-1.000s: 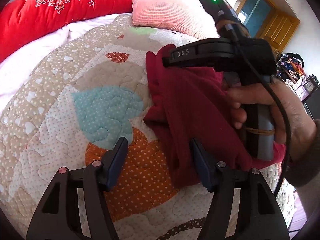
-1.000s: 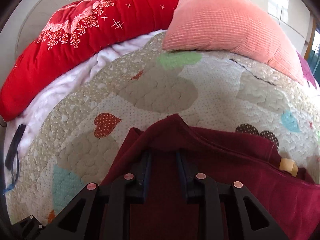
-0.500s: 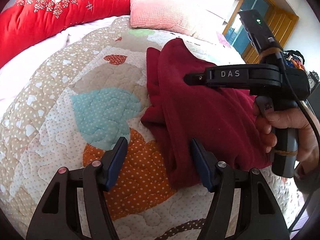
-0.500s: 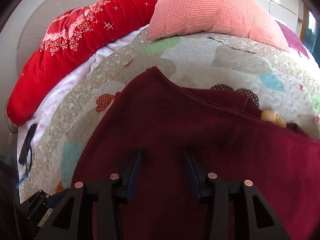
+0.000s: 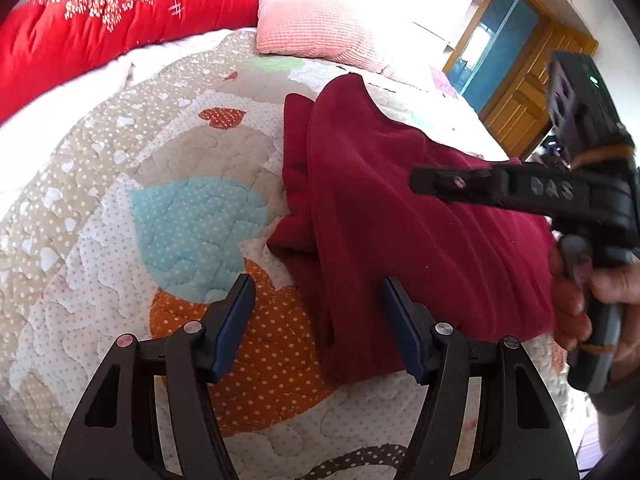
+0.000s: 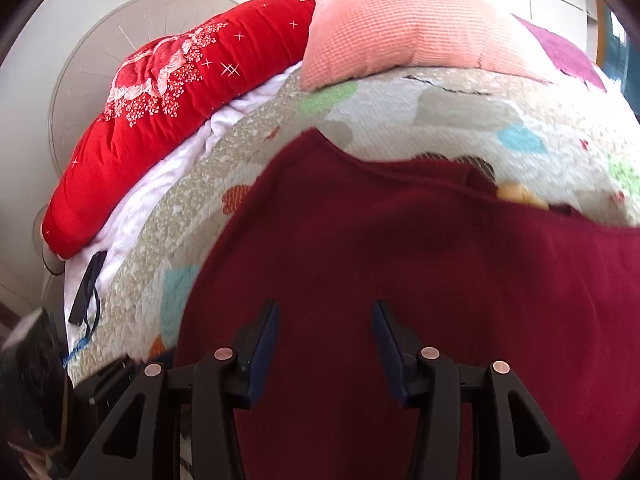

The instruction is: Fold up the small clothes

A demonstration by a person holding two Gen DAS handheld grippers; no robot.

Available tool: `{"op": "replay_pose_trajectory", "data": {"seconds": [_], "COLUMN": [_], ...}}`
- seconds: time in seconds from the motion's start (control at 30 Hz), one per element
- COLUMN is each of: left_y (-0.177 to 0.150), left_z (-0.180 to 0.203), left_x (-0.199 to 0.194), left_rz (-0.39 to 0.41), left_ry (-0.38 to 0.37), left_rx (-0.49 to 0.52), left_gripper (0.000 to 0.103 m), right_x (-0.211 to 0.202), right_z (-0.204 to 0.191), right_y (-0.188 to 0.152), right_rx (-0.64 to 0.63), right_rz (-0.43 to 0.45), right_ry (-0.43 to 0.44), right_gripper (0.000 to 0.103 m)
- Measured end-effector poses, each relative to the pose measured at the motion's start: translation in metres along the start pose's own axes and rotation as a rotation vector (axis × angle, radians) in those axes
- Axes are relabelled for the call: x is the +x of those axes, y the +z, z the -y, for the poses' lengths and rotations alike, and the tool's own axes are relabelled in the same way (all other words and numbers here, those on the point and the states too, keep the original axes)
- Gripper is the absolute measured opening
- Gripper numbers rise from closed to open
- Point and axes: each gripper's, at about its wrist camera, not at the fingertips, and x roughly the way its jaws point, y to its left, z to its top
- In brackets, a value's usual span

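A dark red garment (image 5: 400,220) lies folded over on the patchwork quilt (image 5: 180,220), its layered edge facing left. My left gripper (image 5: 316,282) is open and low over the garment's near left corner; one finger is over the cloth, the other over an orange patch. A hand holds my right gripper (image 5: 424,182) in the air above the garment's right half. In the right wrist view, the right gripper (image 6: 325,304) hovers over the red garment (image 6: 400,260). Its jaws are opening, with nothing pinched between them.
A red flowered duvet (image 5: 100,20) and a pink pillow (image 5: 312,28) lie along the far side of the bed. A small yellow tag (image 6: 516,194) peeks out at the garment's far edge. A black strap (image 6: 86,292) hangs off the bed's left side, and a wooden door (image 5: 520,92) stands beyond.
My right gripper has let go of the garment's fold, opened wider and drawn back to the right. The cloth now lies flat and folded. The left gripper has stayed put.
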Motion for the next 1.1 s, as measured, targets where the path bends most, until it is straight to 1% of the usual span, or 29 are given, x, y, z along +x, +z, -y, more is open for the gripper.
{"op": "replay_pose_trajectory", "data": {"seconds": [0.13,0.27,0.37,0.5,0.53,0.6,0.77,0.87,1.1], "left_y": [-0.002,-0.006,-0.006,-0.004,-0.004,-0.003,-0.002,-0.001,0.002], "left_z": [0.005,0.007,0.007,0.002,0.001,0.000,-0.002,-0.003,-0.004], "left_x": [0.001,0.001,0.003,0.005,0.005,0.006,0.008,0.009,0.013], "left_rz": [0.015,0.023,0.016,-0.002,-0.003,-0.002,-0.005,-0.008,-0.005], "left_ry": [0.036,0.053,0.042,0.003,-0.001,-0.002,-0.016,-0.023,-0.020], "left_rx": [0.027,0.047,0.038,0.003,0.002,0.001,-0.006,-0.007,-0.005], "left_gripper": [0.065,0.065,0.065,0.065,0.066,0.072,0.076,0.077,0.078], "right_x": [-0.005,-0.010,-0.009,-0.001,0.003,0.013,0.037,0.043,0.038], "right_z": [0.007,0.004,-0.001,-0.012,-0.014,-0.020,-0.034,-0.043,-0.037], "right_y": [-0.011,-0.012,-0.007,0.006,0.011,0.019,0.034,0.038,0.033], "right_rx": [-0.002,0.003,0.003,0.016,0.017,0.017,0.013,-0.013,-0.004], "right_rz": [-0.004,0.000,-0.003,-0.004,-0.008,-0.032,-0.081,-0.084,-0.079], "right_ry": [-0.002,0.001,0.016,0.031,0.038,0.052,0.057,0.039,0.042], "right_gripper": [0.046,0.046,0.047,0.049,0.050,0.051,0.052,0.055,0.055]}}
